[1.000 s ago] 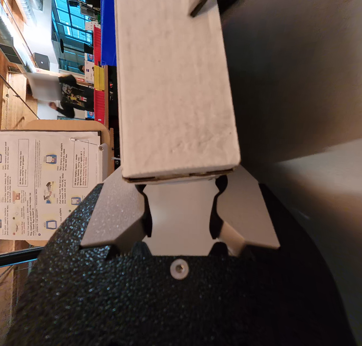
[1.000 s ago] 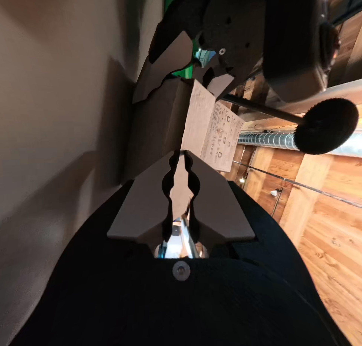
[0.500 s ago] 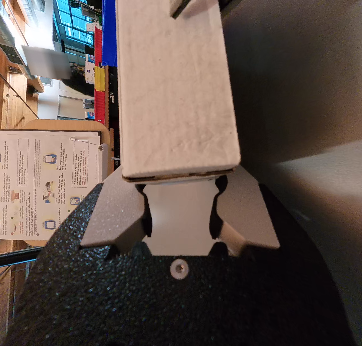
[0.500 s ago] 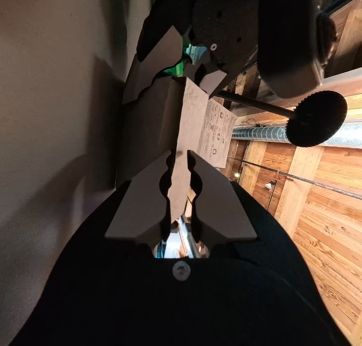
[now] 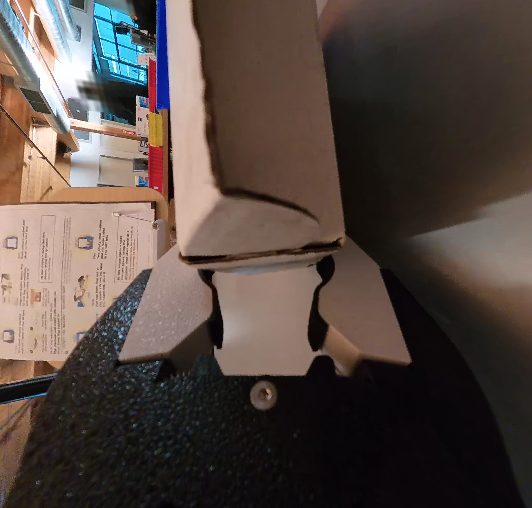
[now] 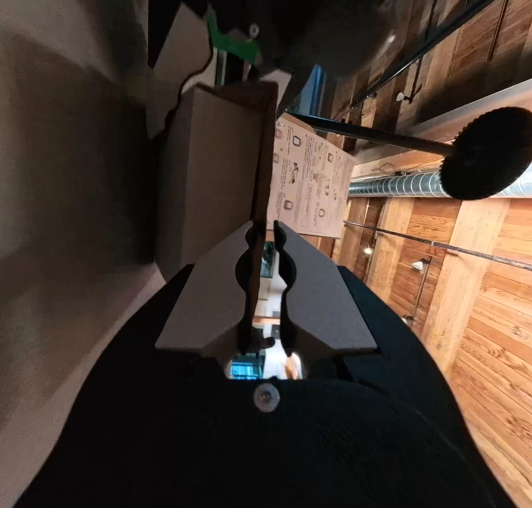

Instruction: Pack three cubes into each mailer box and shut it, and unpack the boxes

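The left hand-held gripper (image 5: 266,259) has a black body with a rough, speckled, glittery texture. Two pale grey fingers (image 5: 169,313) rise from it, each a flat angular wedge with a wavy, notched inner edge lined in black. A single round silver screw (image 5: 261,398) with a hex socket sits in the body's centre, just below the fingers.

The right hand-held gripper (image 6: 264,226) has the same build, seen in dim light: a dark matte body, two grey-brown wedge fingers (image 6: 210,298) with scalloped inner edges, and one silver screw (image 6: 266,402) at centre.
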`<state>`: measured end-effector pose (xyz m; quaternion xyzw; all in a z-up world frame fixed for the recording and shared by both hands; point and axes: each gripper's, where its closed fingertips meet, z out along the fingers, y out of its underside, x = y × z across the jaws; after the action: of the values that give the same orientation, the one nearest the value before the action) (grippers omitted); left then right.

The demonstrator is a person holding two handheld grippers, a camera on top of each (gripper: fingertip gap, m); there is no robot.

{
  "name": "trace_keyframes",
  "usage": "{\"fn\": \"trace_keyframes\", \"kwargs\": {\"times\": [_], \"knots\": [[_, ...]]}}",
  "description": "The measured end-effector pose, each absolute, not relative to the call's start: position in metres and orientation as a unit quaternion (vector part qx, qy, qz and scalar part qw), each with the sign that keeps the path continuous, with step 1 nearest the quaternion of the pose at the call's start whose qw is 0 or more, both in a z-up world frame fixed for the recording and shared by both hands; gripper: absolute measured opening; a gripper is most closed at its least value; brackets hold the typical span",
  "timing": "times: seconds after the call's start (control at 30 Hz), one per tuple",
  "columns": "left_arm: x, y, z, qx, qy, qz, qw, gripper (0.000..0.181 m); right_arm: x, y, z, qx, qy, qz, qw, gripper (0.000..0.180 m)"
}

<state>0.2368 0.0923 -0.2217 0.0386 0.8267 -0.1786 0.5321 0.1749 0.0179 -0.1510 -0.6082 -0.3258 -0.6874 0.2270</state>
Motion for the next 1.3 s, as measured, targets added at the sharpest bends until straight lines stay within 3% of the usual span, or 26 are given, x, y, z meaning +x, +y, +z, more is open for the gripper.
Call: {"fn": "trace_keyframes", "kwargs": {"times": [0.1, 0.27, 0.4, 0.43, 0.53, 0.63, 0.83, 0.97, 1.1, 1.3], "knots": [[0.235, 0.092, -0.221, 0.058, 0.814, -0.183, 0.548, 0.069, 0.194, -0.003, -0.156, -0.624, -0.31, -0.689, 0.197, 0.006], [0.232, 0.103, -0.22, 0.056, 0.809, -0.188, 0.554, 0.073, 0.186, 0.003, -0.15, -0.684, -0.263, -0.621, 0.28, 0.0], [0.206, 0.136, -0.199, -0.026, 0.818, -0.229, 0.527, 0.075, 0.19, 0.01, -0.142, -0.723, -0.241, -0.58, 0.288, 0.0], [0.194, 0.14, -0.191, -0.046, 0.814, -0.257, 0.518, 0.068, 0.192, 0.011, -0.142, -0.734, -0.233, -0.567, 0.294, 0.0], [0.15, 0.129, -0.168, -0.035, 0.79, -0.324, 0.52, 0.0, 0.191, 0.013, -0.141, -0.749, -0.231, -0.543, 0.301, 0.0], [0.126, 0.089, -0.162, 0.008, 0.779, -0.299, 0.552, 0.0, 0.19, 0.015, -0.14, -0.751, -0.238, -0.54, 0.297, 0.0], [0.163, 0.049, -0.166, -0.001, 0.752, -0.148, 0.642, 0.0, 0.18, 0.026, -0.141, -0.744, -0.24, -0.534, 0.324, 0.0], [0.168, 0.046, -0.207, -0.044, 0.812, -0.11, 0.571, 0.0, 0.181, 0.029, -0.13, -0.744, -0.239, -0.522, 0.342, 0.0], [0.165, 0.044, -0.183, -0.057, 0.783, -0.16, 0.598, 0.0, 0.186, 0.03, -0.12, -0.755, -0.231, -0.494, 0.364, 0.0], [0.185, 0.081, -0.196, -0.173, 0.816, -0.184, 0.52, 0.0, 0.203, 0.042, -0.105, -0.74, -0.24, -0.526, 0.344, 0.0]]}}
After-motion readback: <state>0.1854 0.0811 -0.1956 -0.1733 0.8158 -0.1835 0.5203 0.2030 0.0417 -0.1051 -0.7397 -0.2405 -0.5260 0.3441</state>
